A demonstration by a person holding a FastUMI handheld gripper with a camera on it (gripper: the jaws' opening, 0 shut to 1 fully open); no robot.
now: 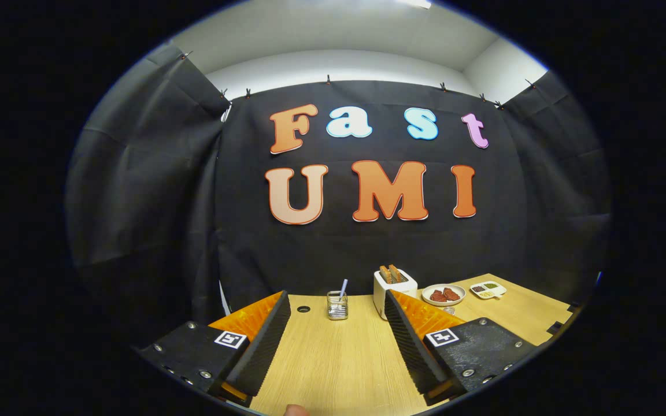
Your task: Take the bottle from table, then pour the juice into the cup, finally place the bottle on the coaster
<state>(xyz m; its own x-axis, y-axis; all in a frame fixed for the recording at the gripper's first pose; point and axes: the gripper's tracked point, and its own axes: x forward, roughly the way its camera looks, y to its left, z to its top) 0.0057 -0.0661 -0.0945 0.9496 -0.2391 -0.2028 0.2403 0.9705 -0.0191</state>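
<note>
My gripper [337, 305] is open above the wooden table [339, 364], with nothing between its two fingers. The left finger [266, 341] and right finger [411, 341] stand wide apart. Beyond the fingers, near the back of the table, stands a small wire-mesh cup [337, 305] with a striped straw in it. A small rounded orange-tan thing [295, 410] peeks up at the table's near edge between the fingers; I cannot tell what it is.
A white toaster [393, 292] with two slices of bread stands beside the right fingertip. Right of it lie a plate [443, 294] with red pieces and a small divided dish [488, 289]. A dark cable hole [303, 309] sits left of the mesh cup.
</note>
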